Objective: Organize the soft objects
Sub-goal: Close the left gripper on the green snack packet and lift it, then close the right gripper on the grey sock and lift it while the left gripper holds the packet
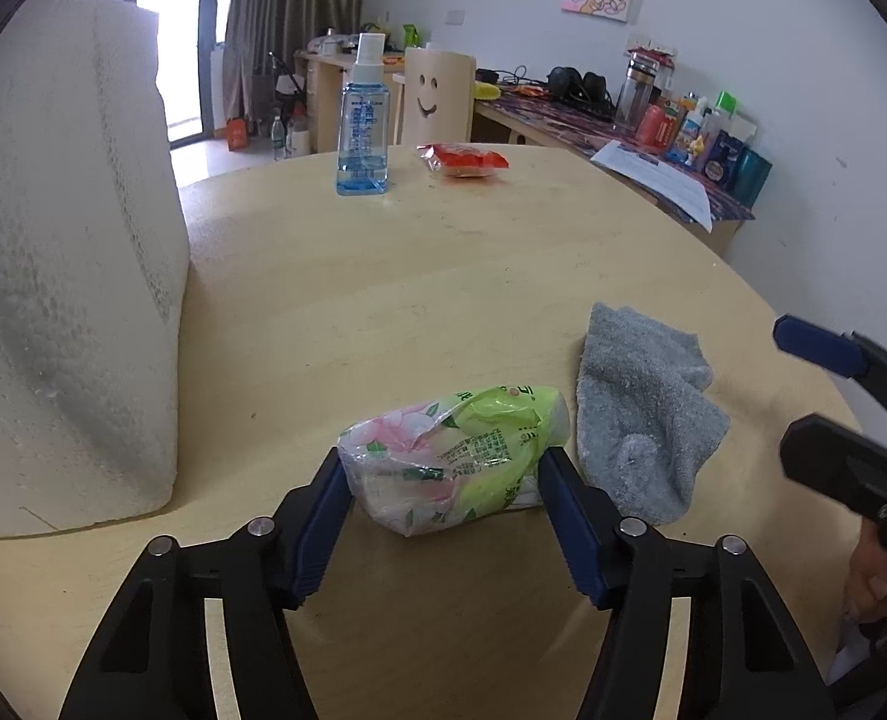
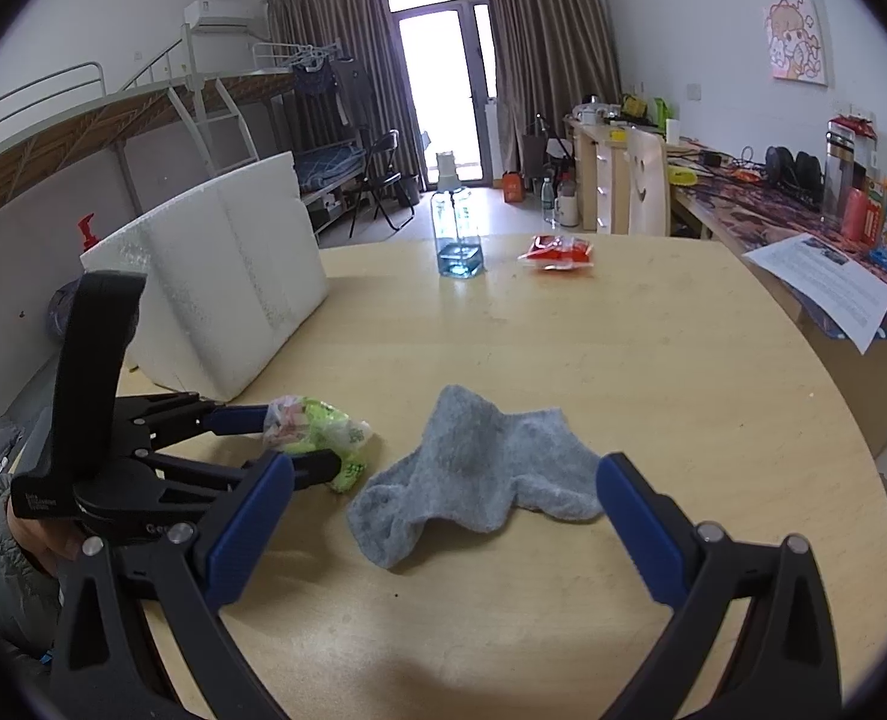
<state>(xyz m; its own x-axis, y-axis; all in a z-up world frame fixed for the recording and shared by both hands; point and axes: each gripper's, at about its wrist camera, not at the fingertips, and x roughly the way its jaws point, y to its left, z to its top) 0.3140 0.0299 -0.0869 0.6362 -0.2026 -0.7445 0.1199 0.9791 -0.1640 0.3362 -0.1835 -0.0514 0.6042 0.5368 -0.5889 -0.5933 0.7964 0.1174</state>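
- Left gripper (image 1: pixel 443 474): pads pinch a floral green-and-pink tissue pack (image 1: pixel 452 456); its print is unreadable.
- Right gripper (image 2: pixel 443 522): jaws spread around the grey cloth (image 2: pixel 479 468) near the table (image 2: pixel 563 348) edge.

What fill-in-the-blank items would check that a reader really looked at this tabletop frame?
1. The left gripper has its pads on either side of the ____ pack.
2. The grey cloth lies in front of the open ____ gripper.
3. The spray bottle holds ____ liquid.
4. The red packet lies beside the ____ bottle.

Missing words: tissue; right; blue; spray
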